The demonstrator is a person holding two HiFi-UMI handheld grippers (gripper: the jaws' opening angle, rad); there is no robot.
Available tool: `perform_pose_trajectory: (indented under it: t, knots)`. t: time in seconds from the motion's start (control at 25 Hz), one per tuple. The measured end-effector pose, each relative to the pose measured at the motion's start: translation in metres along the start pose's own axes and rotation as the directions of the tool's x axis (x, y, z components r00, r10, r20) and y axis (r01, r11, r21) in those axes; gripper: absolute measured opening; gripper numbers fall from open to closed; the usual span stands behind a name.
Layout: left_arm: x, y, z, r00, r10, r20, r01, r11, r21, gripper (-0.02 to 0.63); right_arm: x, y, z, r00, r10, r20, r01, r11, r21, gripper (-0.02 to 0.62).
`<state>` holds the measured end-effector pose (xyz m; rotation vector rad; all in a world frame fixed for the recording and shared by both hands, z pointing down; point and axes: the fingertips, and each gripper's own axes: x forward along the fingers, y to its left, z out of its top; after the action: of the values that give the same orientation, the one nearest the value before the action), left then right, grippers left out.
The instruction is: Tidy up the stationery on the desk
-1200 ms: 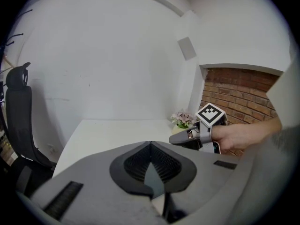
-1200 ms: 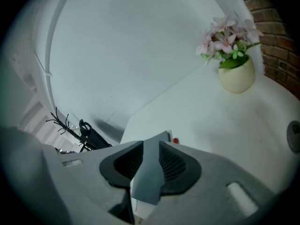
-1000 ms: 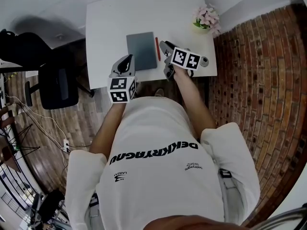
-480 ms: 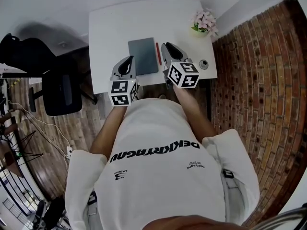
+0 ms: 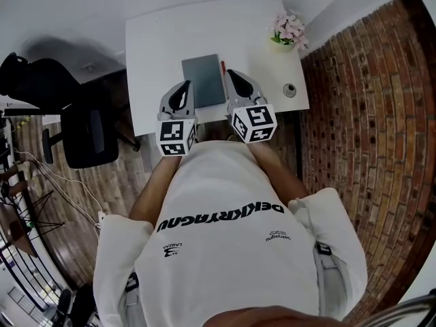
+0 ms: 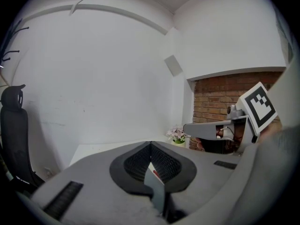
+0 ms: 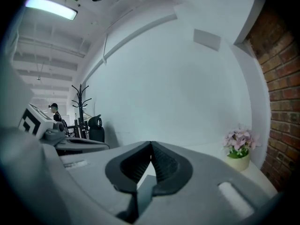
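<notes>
- Both tools are hovering over the near edge of the desk [image 5: 163,39]: left gripper [image 5: 184,86] shut, empty; right gripper [image 5: 230,75] has just been closing its jaws on nothing.
- Grey notebook [image 5: 203,80] is lying mid-desk, red pen [image 5: 222,65] just beside it.
- Likely best: reopening the right, straddling the pen's middle.

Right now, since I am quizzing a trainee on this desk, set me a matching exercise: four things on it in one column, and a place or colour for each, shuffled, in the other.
Things:
1. notebook
2. pen
3. flower pot
4. small round object

Descriptions:
A. at the far right corner of the desk
B. red, along the notebook's right side
C. grey, lying flat mid-desk
D. by the right edge, near the front corner

Pairs: 1-C, 2-B, 3-A, 4-D.
</notes>
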<state>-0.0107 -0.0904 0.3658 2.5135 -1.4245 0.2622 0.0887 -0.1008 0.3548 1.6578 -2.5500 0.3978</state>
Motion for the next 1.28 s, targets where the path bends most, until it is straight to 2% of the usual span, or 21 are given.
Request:
perform_pose_trajectory:
  t: [0.36, 0.92, 1.12, 1.28]
  knots:
    - [-0.007, 0.001, 0.004, 0.999, 0.021, 0.047, -0.023, 0.999, 0.046, -0.003, -0.007, 0.006, -0.004, 1.0, -0.023, 0.019, 0.024, 0.999, -0.035, -0.008]
    - [-0.011, 0.005, -0.002, 0.999, 0.02, 0.038, -0.022, 0.999, 0.049, -0.003, -0.005, 0.012, -0.015, 1.0, -0.022, -0.019, 0.021, 0.998, -0.06, -0.008]
    - [-0.011, 0.008, -0.003, 0.999, 0.03, 0.045, -0.034, 0.996, 0.085, -0.003, -0.006, 0.012, -0.016, 0.999, -0.028, -0.024, 0.026, 0.997, -0.071, -0.008]
    - [-0.009, 0.01, -0.005, 0.999, 0.031, 0.041, -0.034, 0.996, 0.083, -0.002, -0.004, 0.011, -0.016, 0.999, -0.03, -0.023, 0.028, 0.997, -0.07, -0.008]
